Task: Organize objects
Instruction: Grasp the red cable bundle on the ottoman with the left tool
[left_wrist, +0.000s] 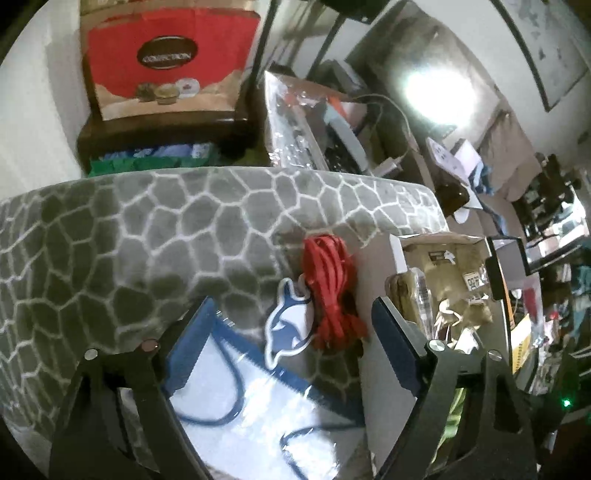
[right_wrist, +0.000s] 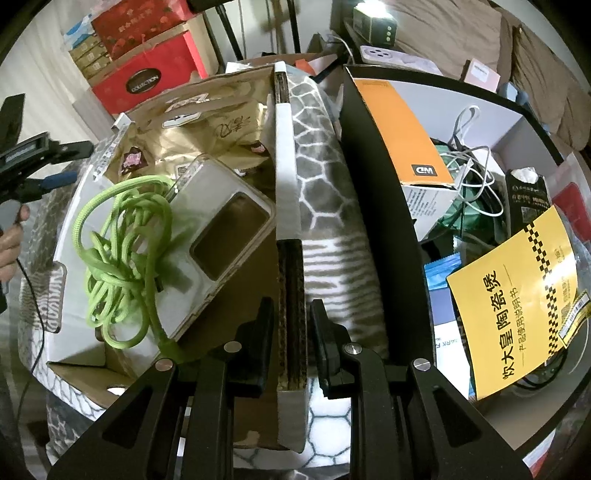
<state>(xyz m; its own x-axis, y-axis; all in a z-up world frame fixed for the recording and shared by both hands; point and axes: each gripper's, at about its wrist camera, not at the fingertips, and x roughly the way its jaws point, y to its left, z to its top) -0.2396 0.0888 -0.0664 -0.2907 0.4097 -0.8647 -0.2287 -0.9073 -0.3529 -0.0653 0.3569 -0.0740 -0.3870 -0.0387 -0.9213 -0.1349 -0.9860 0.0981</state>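
In the left wrist view my left gripper (left_wrist: 293, 306) stands open over a grey stone-pattern mat (left_wrist: 110, 240). Between its blue pads (left_wrist: 192, 343) lie a blue-and-white dolphin tag (left_wrist: 288, 328) and a coiled red cord (left_wrist: 332, 291), neither of them touched. A clear zip bag (left_wrist: 240, 398) with a blue cable lies nearer the camera. In the right wrist view my right gripper (right_wrist: 291, 332) is shut on the side wall (right_wrist: 291, 295) of a white cardboard box. That box holds a green cord (right_wrist: 122, 258), a clear phone case (right_wrist: 221, 236) and brown packets (right_wrist: 192, 136).
A black bin (right_wrist: 376, 221) to the right holds an orange box (right_wrist: 406, 129), white cables (right_wrist: 472, 166) and a yellow leaflet (right_wrist: 517, 295). Red cartons (right_wrist: 147, 74) stand behind. The left gripper (right_wrist: 79, 162) and a hand (right_wrist: 11, 240) show at the left edge.
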